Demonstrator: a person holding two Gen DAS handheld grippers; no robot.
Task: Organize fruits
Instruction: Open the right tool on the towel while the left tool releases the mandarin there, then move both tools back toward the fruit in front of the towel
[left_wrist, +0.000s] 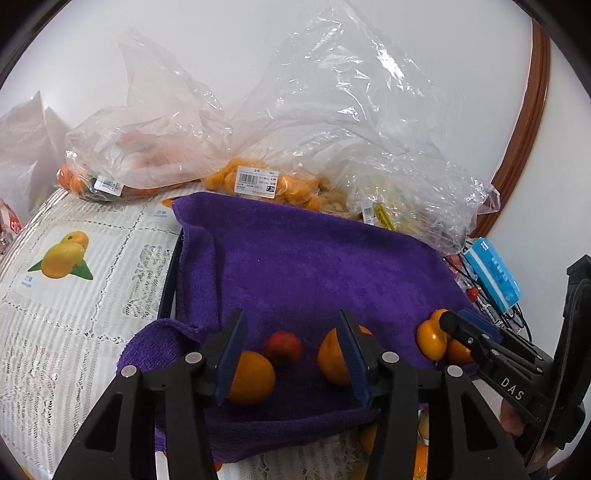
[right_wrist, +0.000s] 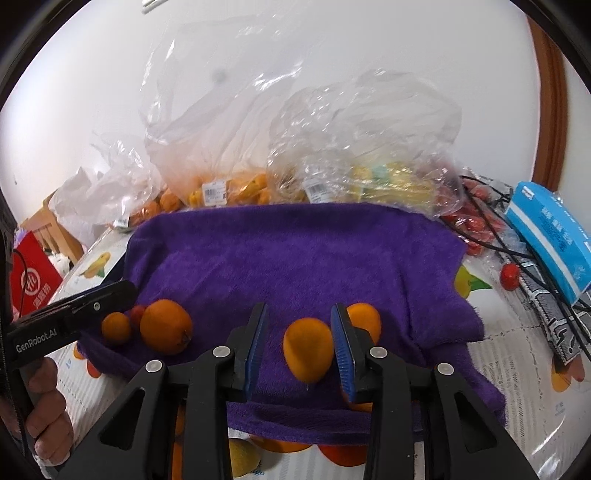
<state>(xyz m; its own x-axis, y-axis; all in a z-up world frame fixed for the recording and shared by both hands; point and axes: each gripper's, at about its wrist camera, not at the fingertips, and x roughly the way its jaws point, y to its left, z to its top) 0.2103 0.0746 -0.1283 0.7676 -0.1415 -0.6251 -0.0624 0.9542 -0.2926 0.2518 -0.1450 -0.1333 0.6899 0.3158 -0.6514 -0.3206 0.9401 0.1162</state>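
Note:
A purple towel (left_wrist: 314, 258) lies on the table with loose fruit at its near edge. In the left wrist view my left gripper (left_wrist: 291, 354) is open; an orange fruit (left_wrist: 251, 376) sits by its left finger, another (left_wrist: 332, 358) by its right finger, and a small red fruit (left_wrist: 283, 347) lies between. My right gripper (right_wrist: 299, 347) is open around an oval orange fruit (right_wrist: 308, 349), which rests on the towel (right_wrist: 295, 251); another orange fruit (right_wrist: 365, 319) lies behind its right finger. The right gripper also shows in the left wrist view (left_wrist: 454, 326) beside two small orange fruits (left_wrist: 431, 339).
Clear plastic bags of orange fruit (left_wrist: 258, 184) and yellow produce (right_wrist: 388, 181) stand behind the towel. A blue tissue pack (right_wrist: 546, 232), black cables and small red fruits (right_wrist: 509, 275) lie at the right. A red bag (right_wrist: 31, 273) is at the left.

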